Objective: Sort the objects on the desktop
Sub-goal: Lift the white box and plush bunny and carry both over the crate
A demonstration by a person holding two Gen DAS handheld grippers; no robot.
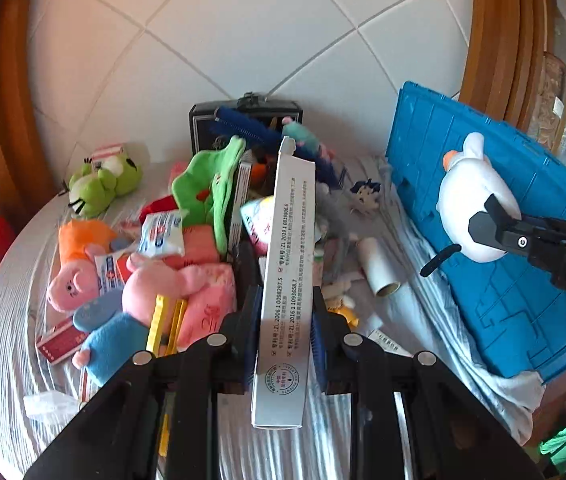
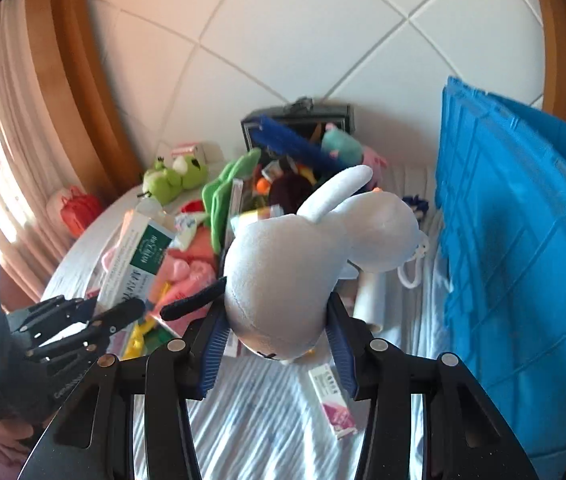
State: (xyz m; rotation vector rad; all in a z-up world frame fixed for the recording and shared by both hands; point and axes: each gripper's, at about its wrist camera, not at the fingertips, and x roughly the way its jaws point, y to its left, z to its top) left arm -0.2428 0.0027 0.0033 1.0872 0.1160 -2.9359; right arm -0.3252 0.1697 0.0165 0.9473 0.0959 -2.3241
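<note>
My left gripper [image 1: 286,320] is shut on a long white toothpaste box [image 1: 289,280] and holds it upright above the table; it also shows in the right wrist view [image 2: 139,260]. My right gripper [image 2: 277,340] is shut on a white plush rabbit [image 2: 295,272] with a black tail, held above the table. In the left wrist view the rabbit [image 1: 477,208] hangs in front of the blue crate [image 1: 503,240]. A pile of plush toys and packets [image 1: 163,264] lies on the round table [image 1: 11,320].
A blue plastic crate [image 2: 523,260] stands at the right. A black box [image 1: 247,120] full of items sits at the back by the wall. A green frog plush [image 1: 103,184], a cardboard roll [image 1: 379,268] and a small pink packet [image 2: 333,400] lie on the striped cloth.
</note>
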